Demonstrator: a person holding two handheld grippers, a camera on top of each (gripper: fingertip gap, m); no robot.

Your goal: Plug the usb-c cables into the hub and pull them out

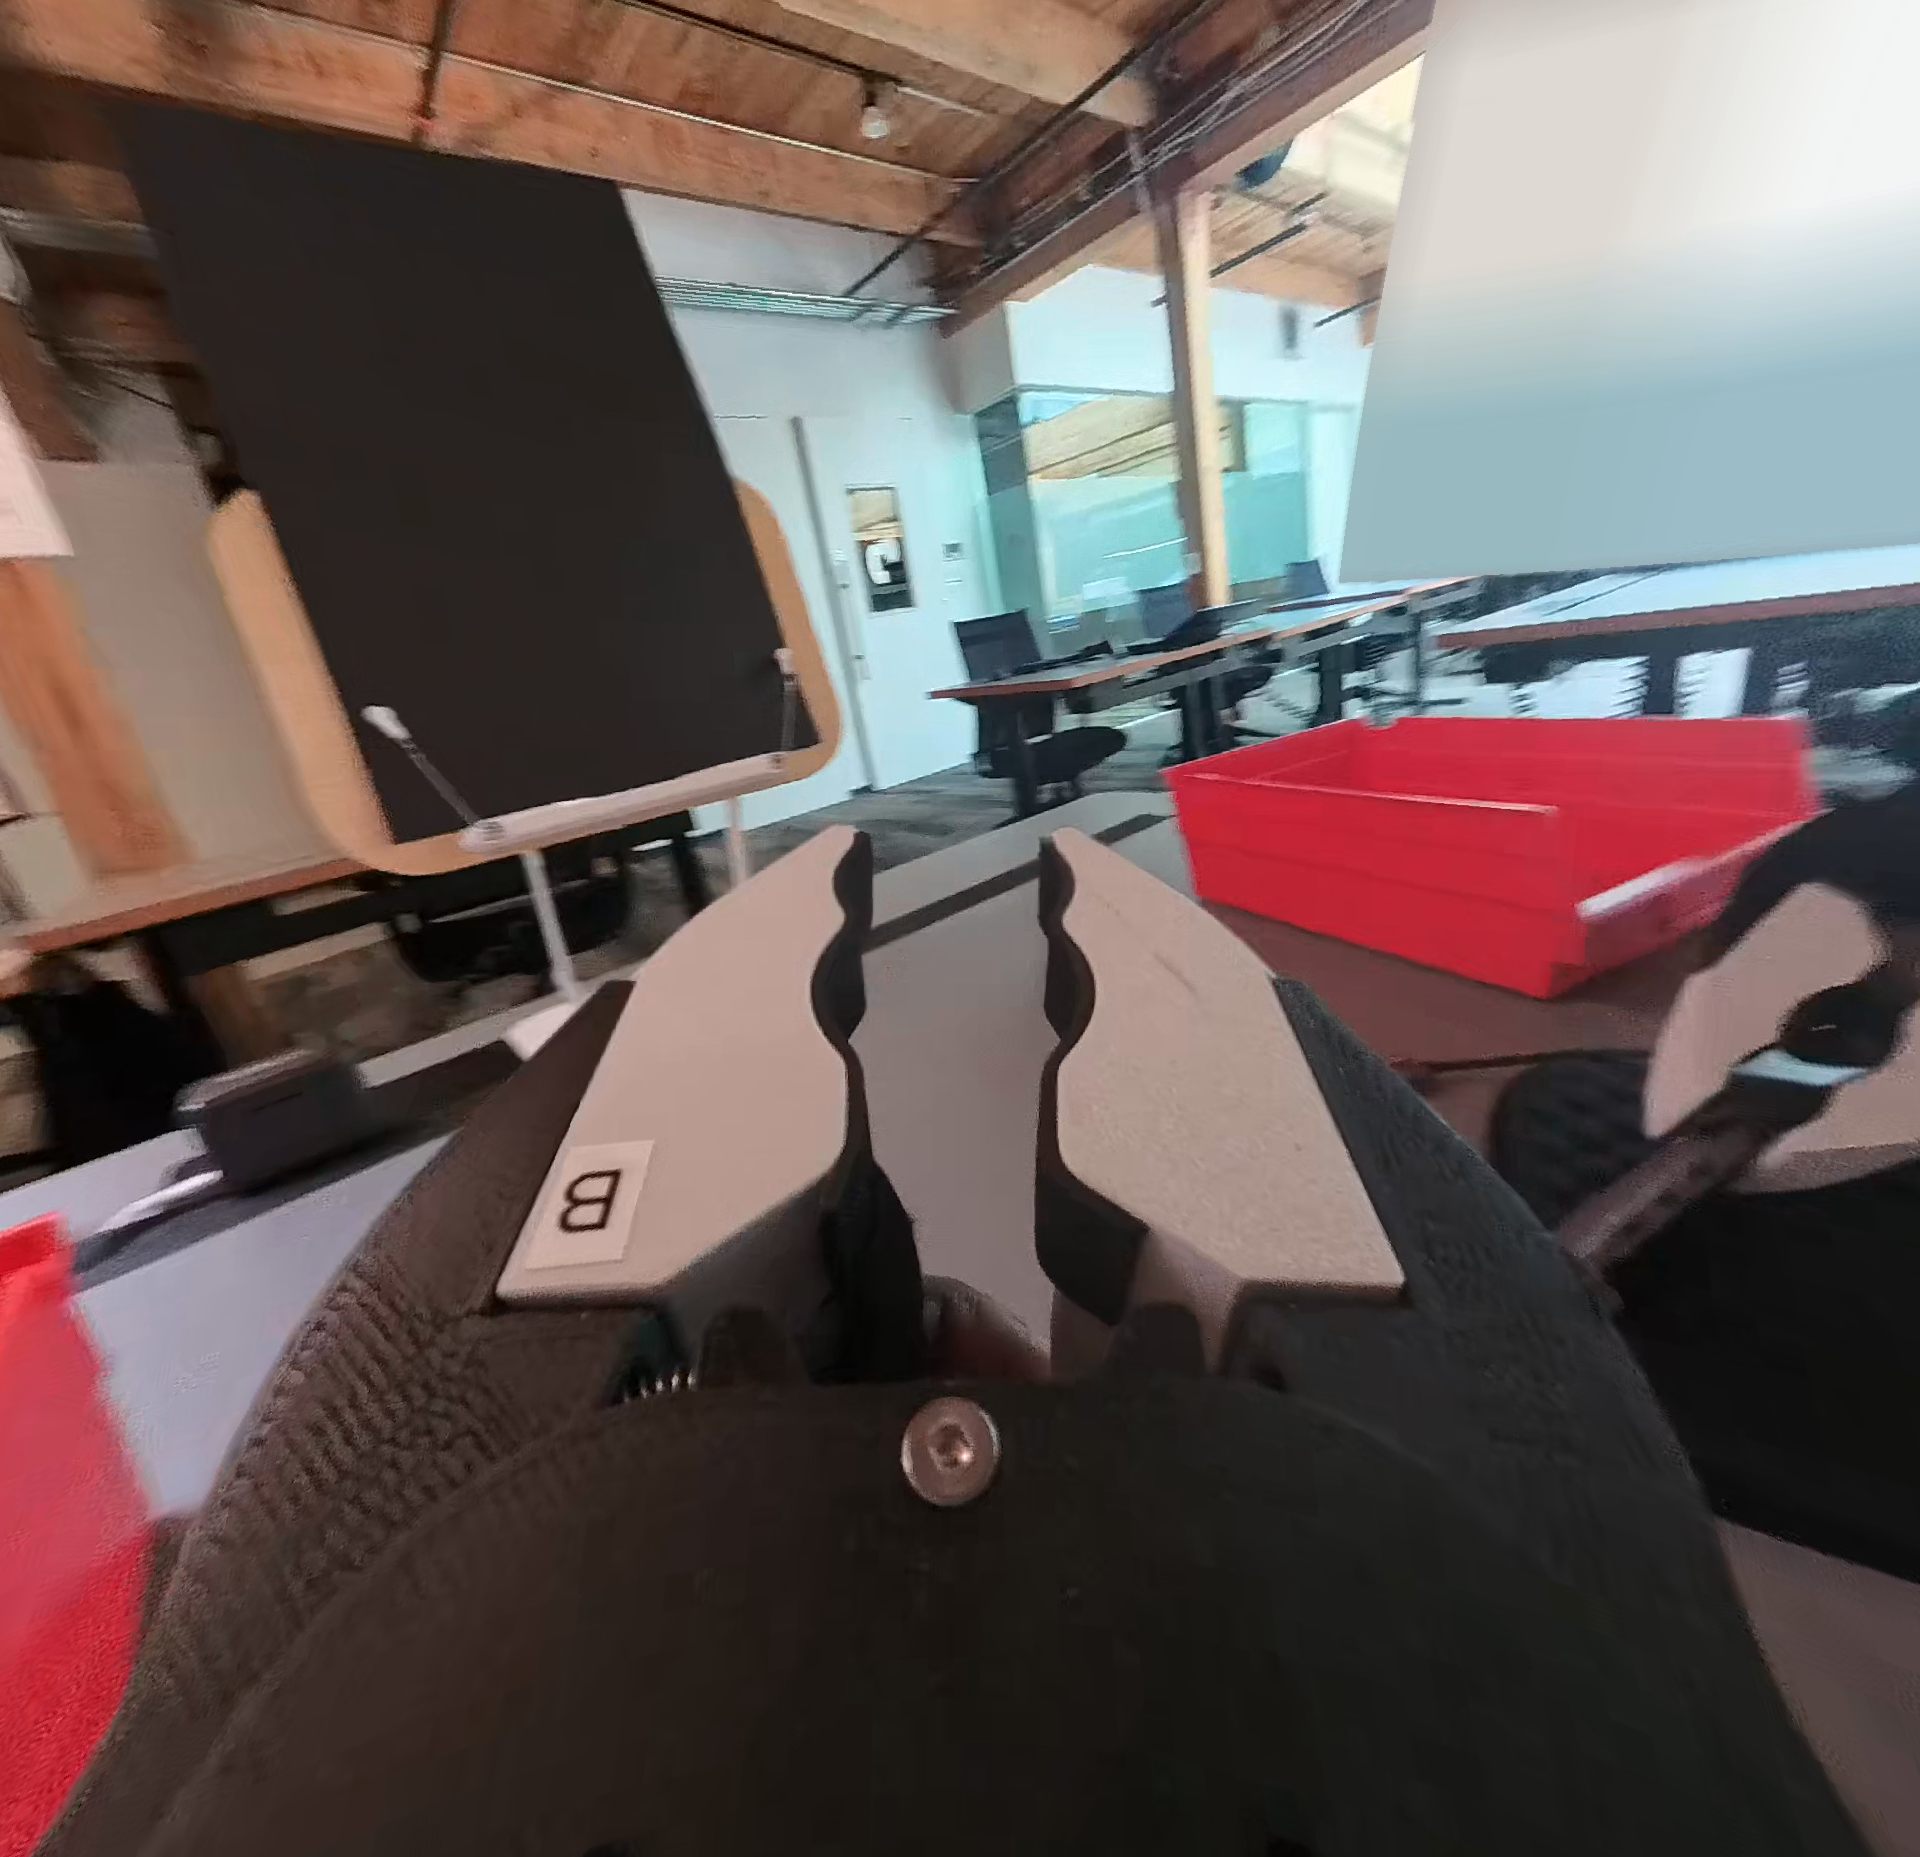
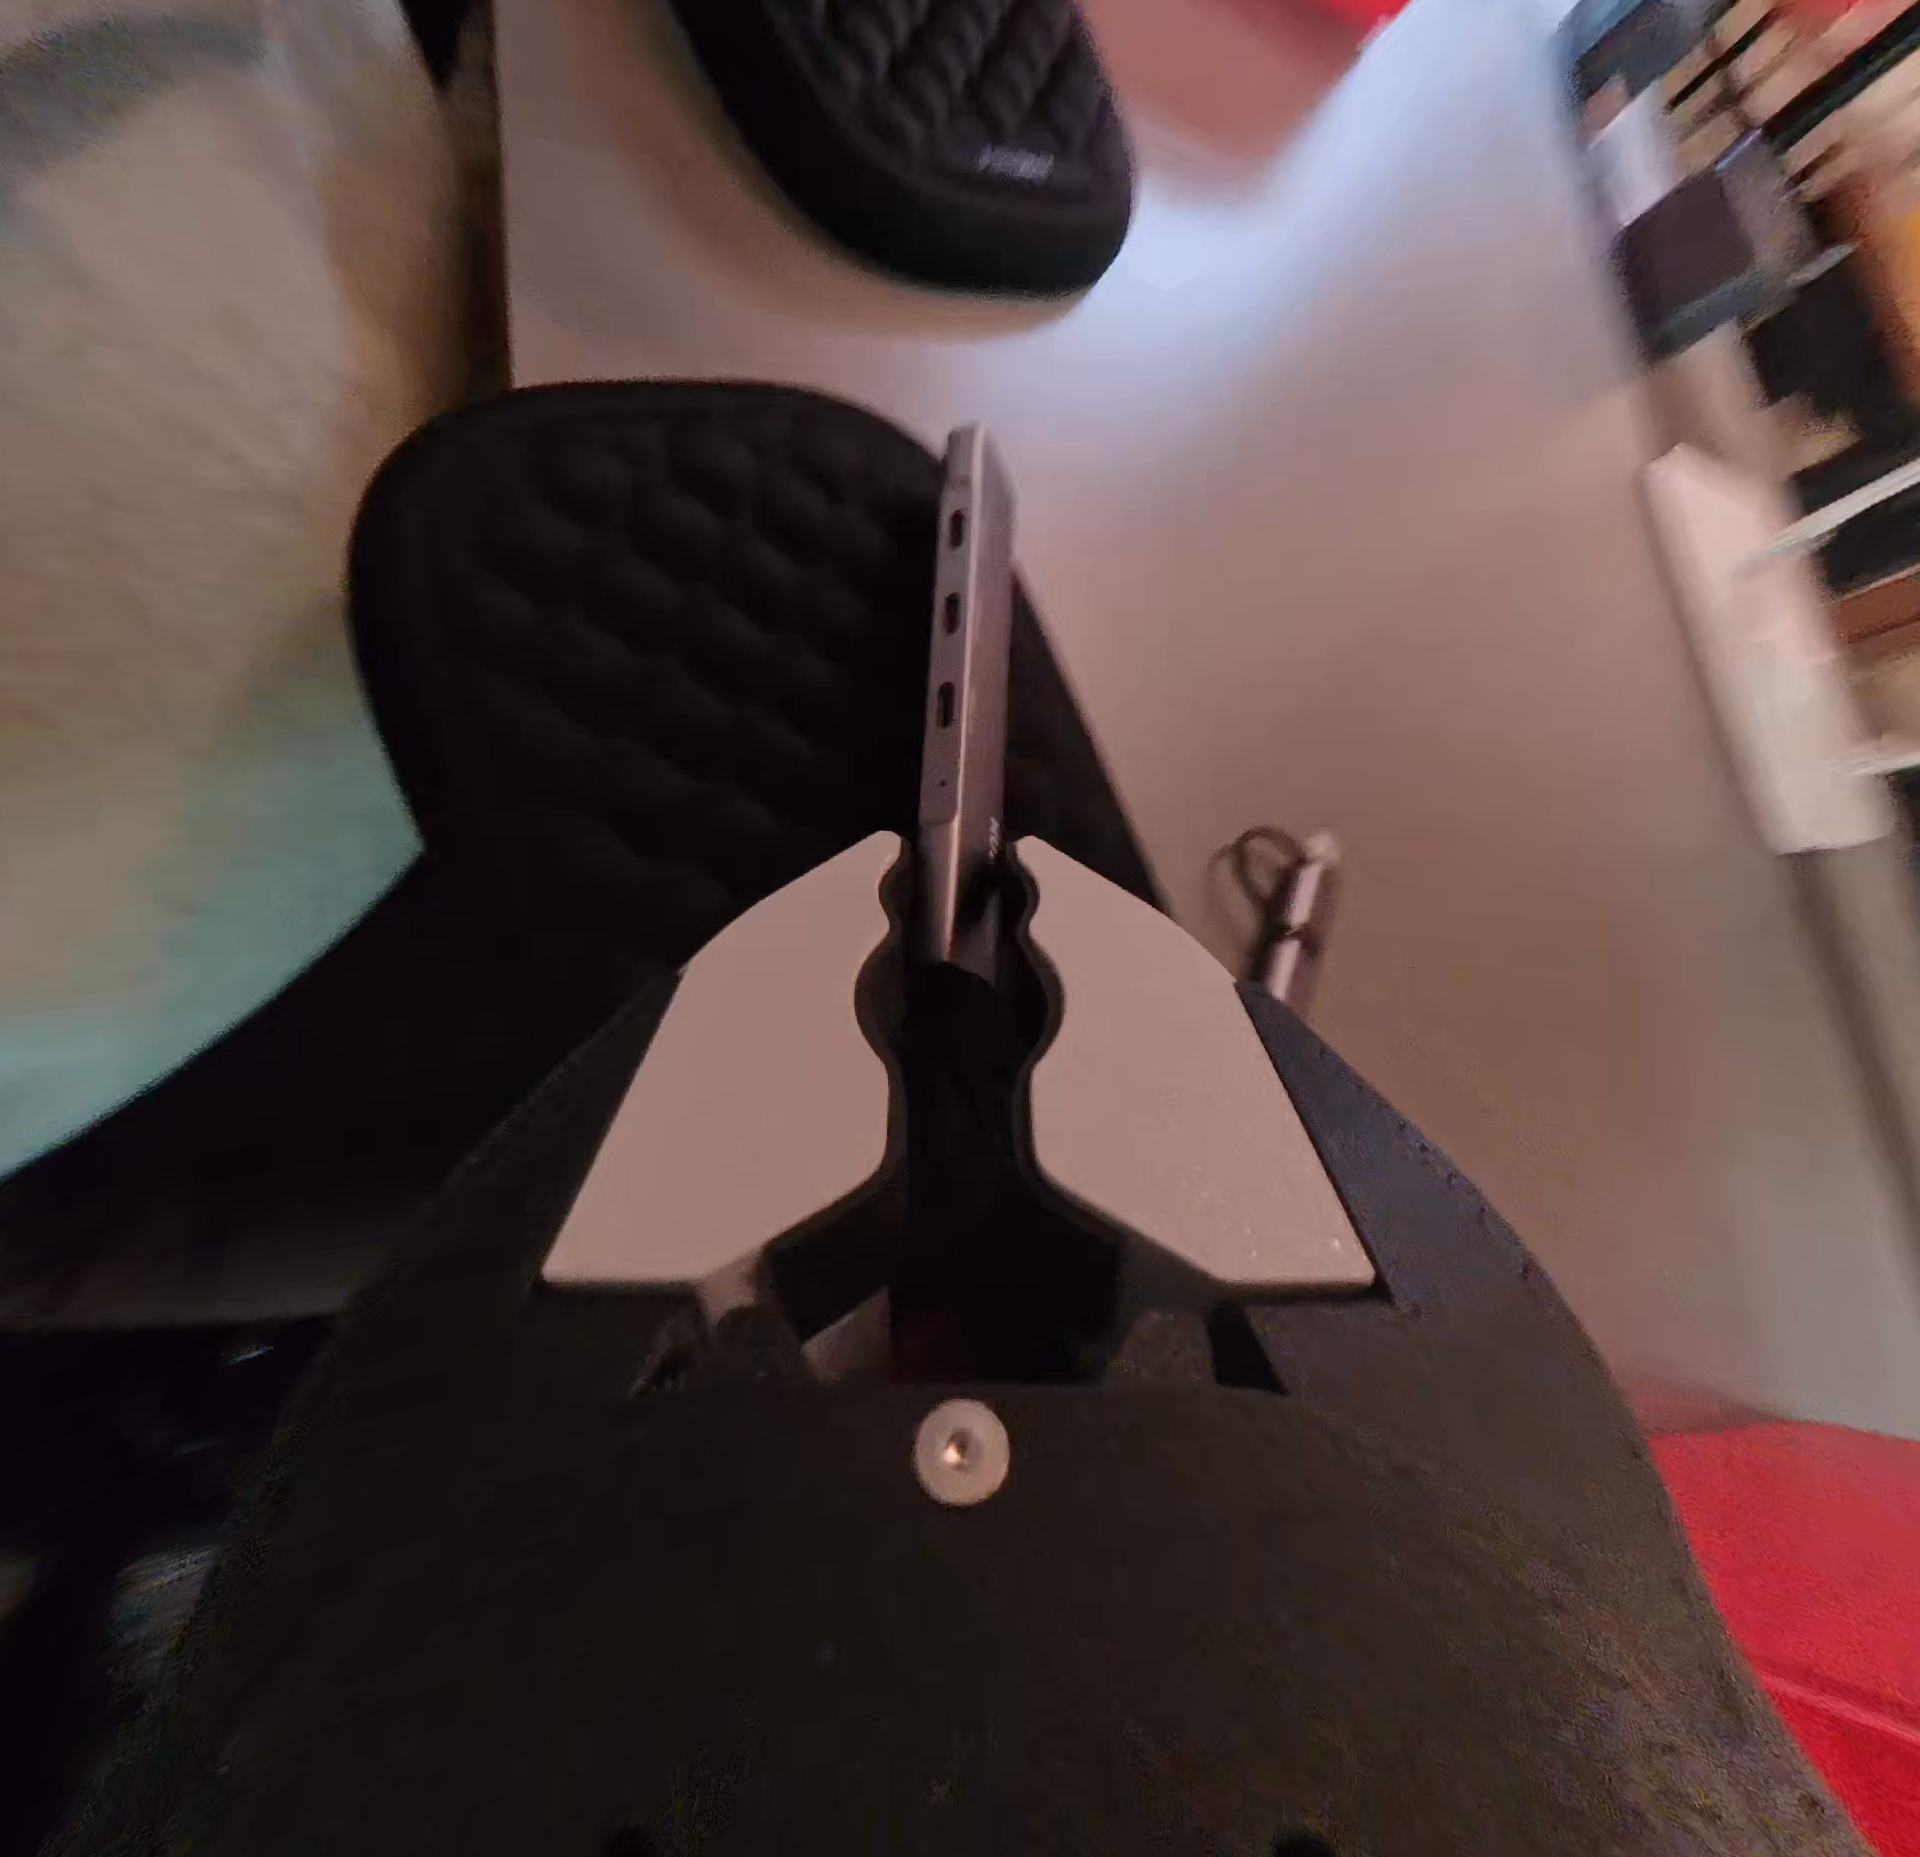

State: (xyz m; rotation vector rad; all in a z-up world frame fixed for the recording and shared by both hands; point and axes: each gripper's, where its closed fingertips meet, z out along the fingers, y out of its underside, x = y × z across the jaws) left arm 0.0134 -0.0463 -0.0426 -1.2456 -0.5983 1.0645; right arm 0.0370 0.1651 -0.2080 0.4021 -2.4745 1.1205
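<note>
In the right wrist view my right gripper (image 2: 956, 857) is shut on a slim grey hub (image 2: 971, 654). It grips the hub's near end, and the hub sticks out forward with a row of three ports facing me. A dark cable with a grey plug (image 2: 1288, 914) lies on the white table to the right. In the left wrist view my left gripper (image 1: 951, 851) is open and empty, raised above the table and pointing out into the room. The right gripper (image 1: 1756, 1018) shows at that view's right edge. No cable is plugged into the visible ports.
A red bin (image 1: 1475, 831) stands ahead on the right, and another red bin (image 1: 52, 1495) is at the near left. A small dark box (image 1: 270, 1111) sits on the grey table at the left. A black board on a stand (image 1: 447, 457) stands beyond. The left gripper's black body (image 2: 644, 644) lies behind the hub. Some 25 cm of space lies between my two pairs of fingers.
</note>
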